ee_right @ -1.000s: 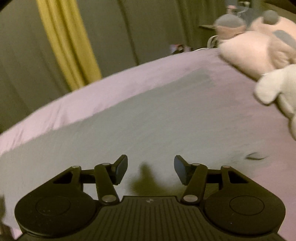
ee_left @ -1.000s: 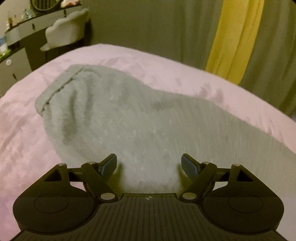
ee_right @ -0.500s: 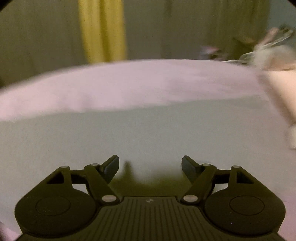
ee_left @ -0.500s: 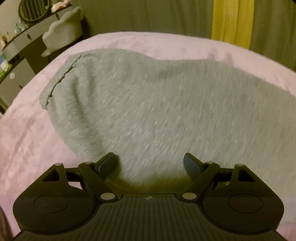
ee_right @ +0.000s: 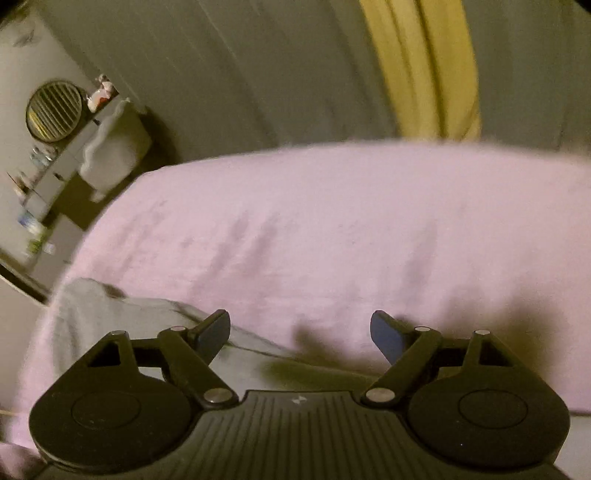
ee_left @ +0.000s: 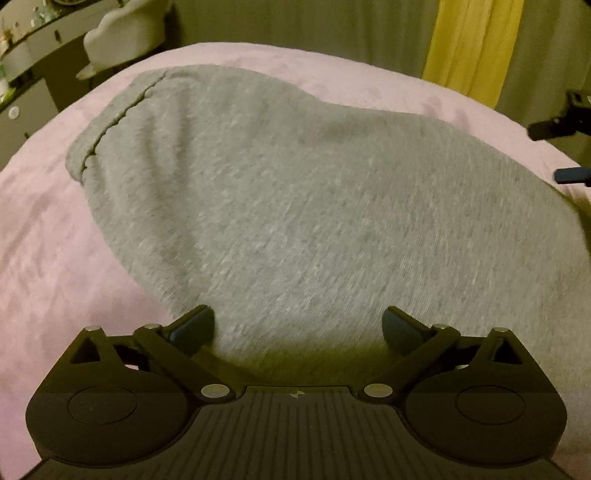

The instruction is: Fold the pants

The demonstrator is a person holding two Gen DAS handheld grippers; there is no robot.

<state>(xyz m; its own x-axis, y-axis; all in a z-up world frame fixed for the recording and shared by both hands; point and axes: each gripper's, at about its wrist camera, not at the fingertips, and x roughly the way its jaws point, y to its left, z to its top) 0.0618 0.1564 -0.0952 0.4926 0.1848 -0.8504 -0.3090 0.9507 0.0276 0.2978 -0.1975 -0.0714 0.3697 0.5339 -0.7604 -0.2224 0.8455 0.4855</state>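
A wide bed covered in a pale pink, slightly rumpled sheet (ee_left: 44,258) fills most of both views, with grey curtains and one yellow curtain panel (ee_left: 476,44) behind it toward twelve and one o'clock. On the sheet lie the grey knitted pants (ee_left: 295,206), spread flat as one broad, fairly smooth slab; a stitched hem or waistband edge runs at about ten o'clock in the left wrist view, and which end of the garment it is cannot be told. In the right wrist view only a corner of the grey cloth shows, at about eight o'clock, with bare sheet beyond. A white cushioned chair (ee_left: 125,26) and a grey dresser sit at eleven o'clock, off the bed. The left gripper (ee_left: 299,325) hangs over the near edge of the pants with its jaws set wide, holding nothing; the right gripper (ee_right: 299,328) is likewise spread wide and empty, its left finger over the cloth's edge. Judging by the single tidy layer, the pants look laid out or perhaps folded once lengthwise, and the crosswise folds seem yet to come.
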